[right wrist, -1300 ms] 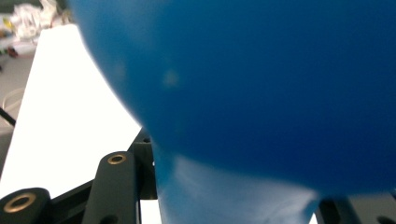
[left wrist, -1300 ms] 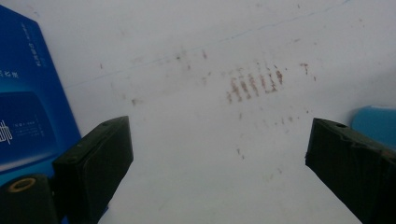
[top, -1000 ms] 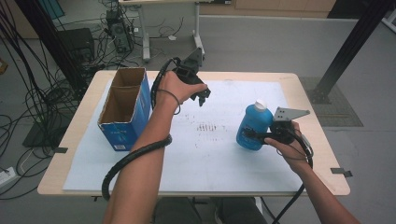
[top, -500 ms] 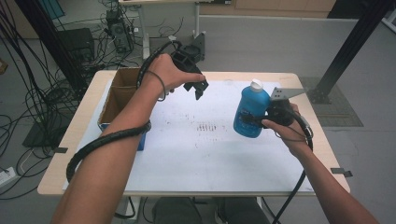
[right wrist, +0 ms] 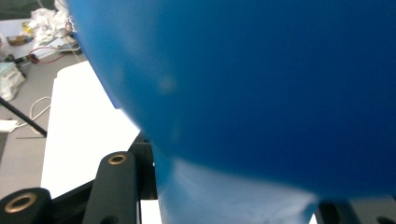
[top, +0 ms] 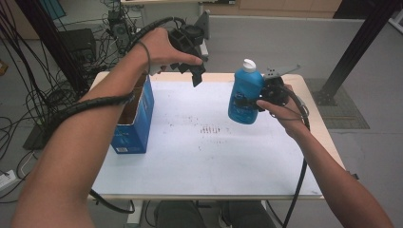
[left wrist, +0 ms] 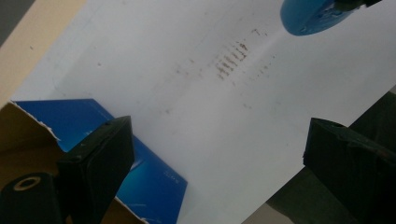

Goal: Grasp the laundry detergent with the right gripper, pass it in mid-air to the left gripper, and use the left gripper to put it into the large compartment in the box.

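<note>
A blue bottle (top: 244, 97) with a white cap hangs upright above the right half of the table, held off the surface. My right gripper (top: 259, 102) is shut on its lower body from the right. In the right gripper view the bottle (right wrist: 257, 84) is pressed between the black jaws. My left gripper (top: 197, 76) is raised above the table's far edge, pointing down, and is open with nothing between its fingers. In the left gripper view my left gripper (left wrist: 219, 154) has its jaws wide apart over the white sheet, with the bottle's base (left wrist: 308, 16) at the top right.
An open blue cardboard box (top: 135, 118) stands on the left of the table, and its corner (left wrist: 154, 182) lies under my left jaw. A white sheet (top: 204, 152) with brown specks covers the tabletop. Cables and equipment lie on the floor beyond and to the left.
Both hands have risen. The right gripper lifted the bottle off the table and carried it up and leftward. The left gripper rose from over the box's side to above the far edge.
</note>
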Tool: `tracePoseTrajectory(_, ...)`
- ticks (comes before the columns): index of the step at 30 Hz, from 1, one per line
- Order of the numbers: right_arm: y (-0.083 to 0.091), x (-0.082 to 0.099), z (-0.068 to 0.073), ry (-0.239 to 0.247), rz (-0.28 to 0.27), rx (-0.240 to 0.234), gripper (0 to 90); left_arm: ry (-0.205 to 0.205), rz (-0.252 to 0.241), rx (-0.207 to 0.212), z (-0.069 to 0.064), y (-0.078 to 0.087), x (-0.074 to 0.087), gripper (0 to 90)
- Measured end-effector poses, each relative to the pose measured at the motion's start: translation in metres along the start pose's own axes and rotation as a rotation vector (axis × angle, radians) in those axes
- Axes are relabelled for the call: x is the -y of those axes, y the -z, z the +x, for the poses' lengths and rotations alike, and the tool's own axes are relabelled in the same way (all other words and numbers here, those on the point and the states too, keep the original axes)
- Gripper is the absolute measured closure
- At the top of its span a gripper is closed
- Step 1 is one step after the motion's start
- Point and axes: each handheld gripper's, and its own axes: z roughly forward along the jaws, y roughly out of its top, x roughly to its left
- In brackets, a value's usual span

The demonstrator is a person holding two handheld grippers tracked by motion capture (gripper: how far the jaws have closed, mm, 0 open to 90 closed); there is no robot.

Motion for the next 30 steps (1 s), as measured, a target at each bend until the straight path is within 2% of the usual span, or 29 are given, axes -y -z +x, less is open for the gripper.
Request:
tracePoseTrajectory(3,-0.009,-0.012,0.001,0.018,0.008,-0.019,45.8,-0.056,0.0,-0.006,0.0,0.01,0.0,9.0)
tracePoseTrajectory(7,-0.023,-0.026,0.004,0.022,0.014,-0.073,45.9,-0.131,0.002,-0.011,-0.003,0.025,0.001,8.8)
tracePoseTrajectory(9,-0.032,-0.032,0.008,0.045,0.027,-0.098,45.9,-0.161,0.006,-0.012,-0.005,0.033,0.003,8.8)
tracePoseTrajectory(10,-0.032,-0.032,0.008,0.045,0.027,-0.098,45.9,-0.161,0.006,-0.012,-0.005,0.033,0.003,8.7)
tracePoseTrajectory(11,-0.04,-0.036,0.012,0.054,0.033,-0.122,45.8,-0.169,0.008,-0.012,-0.006,0.035,0.004,8.7)
tracePoseTrajectory(12,-0.045,-0.038,0.014,0.064,0.032,-0.133,45.9,-0.2,0.014,-0.01,-0.008,0.041,0.007,8.9)
tracePoseTrajectory(13,-0.045,-0.038,0.014,0.064,0.032,-0.133,45.9,-0.2,0.014,-0.01,-0.008,0.041,0.007,9.2)
tracePoseTrajectory(16,-0.063,-0.044,0.023,0.083,0.04,-0.172,45.8,-0.222,0.022,-0.006,-0.008,0.047,0.012,9.0)
tracePoseTrajectory(17,-0.063,-0.044,0.023,0.083,0.04,-0.172,45.8,-0.222,0.022,-0.006,-0.008,0.047,0.012,9.0)
tracePoseTrajectory(19,-0.076,-0.047,0.03,0.102,0.039,-0.211,45.8,-0.239,0.037,-0.006,-0.008,0.048,0.015,8.8)
tracePoseTrajectory(21,-0.081,-0.048,0.032,0.108,0.04,-0.22,45.8,-0.247,0.044,-0.007,-0.009,0.049,0.015,8.8)
tracePoseTrajectory(23,-0.092,-0.051,0.038,0.123,0.034,-0.246,45.8,-0.27,0.061,0.006,-0.011,0.05,0.016,8.7)
tracePoseTrajectory(25,-0.095,-0.051,0.039,0.126,0.031,-0.253,45.8,-0.28,0.062,0.013,-0.011,0.05,0.017,8.7)
tracePoseTrajectory(30,-0.111,-0.054,0.05,0.175,0.035,-0.308,45.7,-0.323,0.088,0.025,-0.014,0.044,0.016,8.6)
